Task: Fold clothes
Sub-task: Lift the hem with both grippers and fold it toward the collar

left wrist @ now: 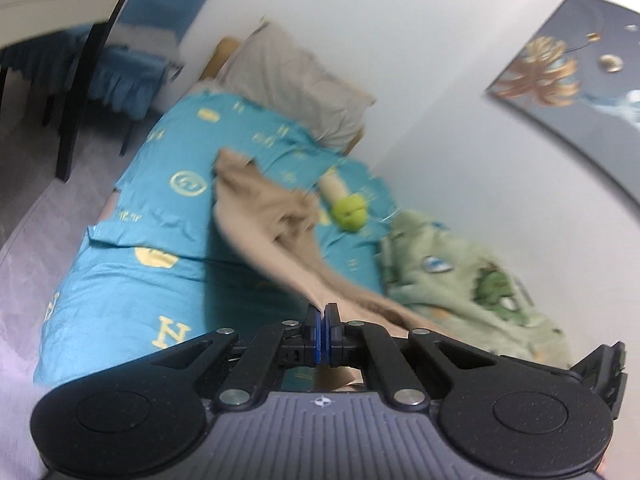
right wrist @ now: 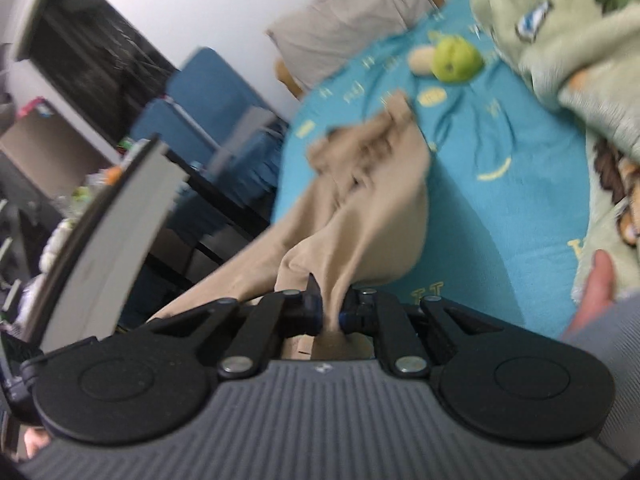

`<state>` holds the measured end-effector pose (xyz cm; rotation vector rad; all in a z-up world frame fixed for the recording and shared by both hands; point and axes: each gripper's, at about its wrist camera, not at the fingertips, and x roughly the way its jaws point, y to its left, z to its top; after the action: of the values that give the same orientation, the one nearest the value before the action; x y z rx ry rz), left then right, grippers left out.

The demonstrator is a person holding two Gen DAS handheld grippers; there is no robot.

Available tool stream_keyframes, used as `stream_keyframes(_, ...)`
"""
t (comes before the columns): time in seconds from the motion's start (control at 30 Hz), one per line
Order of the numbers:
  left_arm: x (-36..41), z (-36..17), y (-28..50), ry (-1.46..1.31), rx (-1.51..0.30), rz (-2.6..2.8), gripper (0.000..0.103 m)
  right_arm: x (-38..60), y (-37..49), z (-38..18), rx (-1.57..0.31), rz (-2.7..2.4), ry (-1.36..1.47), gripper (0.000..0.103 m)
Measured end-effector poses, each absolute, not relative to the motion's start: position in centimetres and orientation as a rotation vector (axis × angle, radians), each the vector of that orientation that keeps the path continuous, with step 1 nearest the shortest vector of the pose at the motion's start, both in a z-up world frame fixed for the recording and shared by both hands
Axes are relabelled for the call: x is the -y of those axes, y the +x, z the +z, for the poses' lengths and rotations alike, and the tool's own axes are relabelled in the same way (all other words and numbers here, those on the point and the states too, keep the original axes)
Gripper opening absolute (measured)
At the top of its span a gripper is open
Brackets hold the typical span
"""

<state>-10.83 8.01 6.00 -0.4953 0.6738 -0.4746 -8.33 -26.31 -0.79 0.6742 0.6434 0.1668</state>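
A tan garment hangs stretched above a bed with a teal patterned sheet. My left gripper is shut on one edge of it, and the cloth runs up and away from the jaws. In the right wrist view the same tan garment bunches into my right gripper, which is shut on a thick fold of it. The far end of the garment trails onto the sheet. Both views are motion-blurred.
A green soft toy lies on the bed near a grey pillow. A pale green blanket is heaped by the wall. Blue-covered chairs and a dark table stand beside the bed. A hand shows at right.
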Motion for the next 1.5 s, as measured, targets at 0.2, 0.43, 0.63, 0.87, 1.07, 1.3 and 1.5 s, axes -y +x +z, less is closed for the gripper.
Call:
stream_keyframes(0.2, -7.3, 8.7, -14.2, -0.479, -0.604, -0.487, 0.002, 27.3, -11.4, 1.5, -0.581, 0.203, 0.67, 0.01)
stream_keyframes(0.43, -5.5, 7.9, -6.3, -0.415, -0.586, -0.434, 0.002, 27.6, -5.2, 2.0, -0.584, 0.17, 0.622, 0.01)
stream_keyframes(0.63, -3.8, 2.1, 2.3, -0.328, -0.616, -0.371, 0.003, 28.2, 4.3, -0.8, -0.642, 0.128, 0.568, 0.011)
stream_keyframes(0.87, -2.0, -5.5, 11.7, -0.233, -0.655, -0.303, 0.003, 28.7, 13.8, -7.2, -0.756, 0.075, 0.514, 0.011)
stream_keyframes(1.07, -0.7, -12.1, 18.3, -0.157, -0.737, -0.251, 0.003, 28.1, 18.6, -13.0, -0.852, 0.032, 0.489, 0.011)
stream_keyframes(1.3, -0.3, -15.5, 19.9, -0.1, -0.812, -0.269, 0.006, 27.1, 20.7, -16.0, -0.942, -0.014, 0.433, 0.012)
stream_keyframes(1.5, -0.1, -12.7, 18.2, -0.085, -0.767, -0.267, 0.038, 27.1, 19.9, -15.0, -0.927, -0.013, 0.416, 0.014)
